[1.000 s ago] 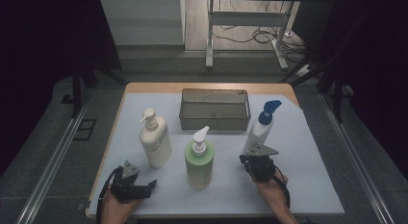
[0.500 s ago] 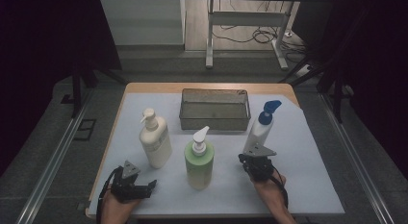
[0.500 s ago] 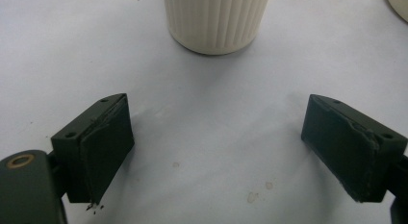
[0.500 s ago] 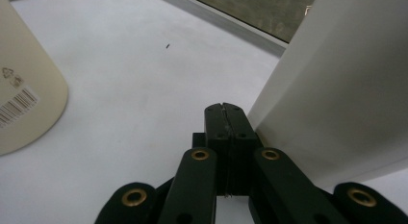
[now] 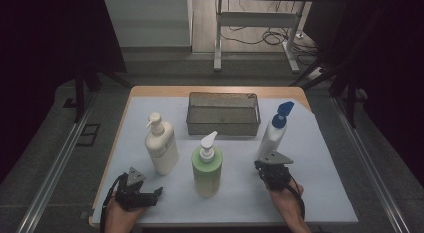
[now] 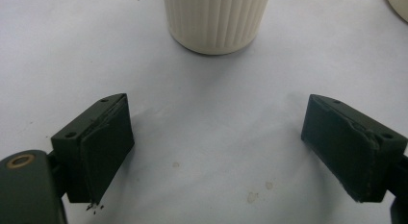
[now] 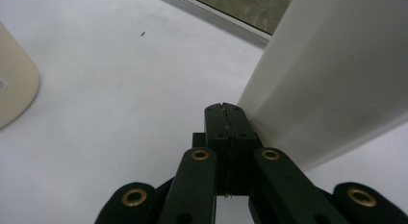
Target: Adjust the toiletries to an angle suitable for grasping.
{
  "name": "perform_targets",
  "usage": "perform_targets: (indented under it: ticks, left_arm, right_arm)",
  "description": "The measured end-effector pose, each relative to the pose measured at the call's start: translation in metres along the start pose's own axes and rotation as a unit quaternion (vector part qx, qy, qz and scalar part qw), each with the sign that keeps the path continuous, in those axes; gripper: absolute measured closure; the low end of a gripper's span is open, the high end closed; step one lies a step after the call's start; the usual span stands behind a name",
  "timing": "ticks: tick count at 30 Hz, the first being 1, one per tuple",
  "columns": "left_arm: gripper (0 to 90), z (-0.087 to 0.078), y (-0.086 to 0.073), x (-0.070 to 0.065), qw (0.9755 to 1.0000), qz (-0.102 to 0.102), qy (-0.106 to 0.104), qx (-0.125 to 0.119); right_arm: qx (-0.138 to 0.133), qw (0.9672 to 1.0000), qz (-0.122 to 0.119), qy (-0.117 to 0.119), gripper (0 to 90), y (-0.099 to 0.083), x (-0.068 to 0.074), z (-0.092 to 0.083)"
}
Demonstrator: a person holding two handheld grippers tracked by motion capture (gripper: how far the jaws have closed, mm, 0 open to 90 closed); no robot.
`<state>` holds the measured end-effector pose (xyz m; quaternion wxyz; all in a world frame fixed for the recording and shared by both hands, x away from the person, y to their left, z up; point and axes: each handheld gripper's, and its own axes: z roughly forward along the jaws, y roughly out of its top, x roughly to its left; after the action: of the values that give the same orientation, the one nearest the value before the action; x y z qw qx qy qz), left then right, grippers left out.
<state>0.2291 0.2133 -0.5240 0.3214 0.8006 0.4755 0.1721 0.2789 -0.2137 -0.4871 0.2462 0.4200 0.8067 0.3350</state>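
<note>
The left hand-held gripper [image 5: 150, 195] rests low on the surface [image 5: 320, 158], at its near left corner, with its jaws set wide apart and nothing between them. In the left gripper view the two black pads [image 6: 103, 147] stand far from each other over the bare pale sheet. Just ahead of them, apart from both pads, stands the ribbed base of the green pump bottle [image 6: 216, 19]. In the high view that bottle [image 5: 207, 165] stands upright to the right of this gripper, and the cream pump bottle [image 5: 161, 145] stands upright just beyond the gripper, a little to its right.

Farther back, between the two grippers and well away from both, sits a wire basket [image 5: 223, 114] — rectangular and grey.

The right hand-held gripper [image 5: 261, 165] lies on the near right part of the surface, its jaws pressed together with nothing held. Its closed tip sits right at the foot of the white spray bottle [image 5: 272, 135] — the right gripper view shows the tip [image 7: 225, 108] just beside the left of the bottle's white wall [image 7: 337, 75], though whether they touch I cannot tell. The spray bottle, with its blue nozzle, leans toward the right in the high view, directly ahead of this gripper. A person's hand [image 5: 285, 193] holds the gripper from the near edge.
</note>
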Motion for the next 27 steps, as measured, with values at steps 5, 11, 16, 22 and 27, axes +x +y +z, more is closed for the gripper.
perform_targets:
  ticks: [5, 11, 16, 22, 27]
  left_arm:
    - [10.5, 0.0, 0.0, 0.0, 1.0, 0.0, 0.0, 0.0]
    - [10.5, 0.0, 0.0, 0.0, 1.0, 0.0, 0.0, 0.0]
    - [10.5, 0.0, 0.0, 0.0, 1.0, 0.0, 0.0, 0.0]
    - [10.5, 0.0, 0.0, 0.0, 1.0, 0.0, 0.0, 0.0]
    - [10.5, 0.0, 0.0, 0.0, 1.0, 0.0, 0.0, 0.0]
  right_arm:
    - [0.002, 1.0, 0.004, 0.005, 89.6, -0.003, -0.005, -0.002]
    - [0.004, 1.0, 0.006, 0.003, 89.5, -0.007, -0.013, -0.007]
    - [0.005, 0.9999, 0.007, 0.006, 89.5, -0.009, -0.018, -0.01]
    - [0.008, 0.9999, 0.01, 0.007, 89.5, -0.012, -0.024, -0.013]
    - [0.012, 0.9998, 0.016, 0.002, 89.5, -0.015, -0.034, -0.016]
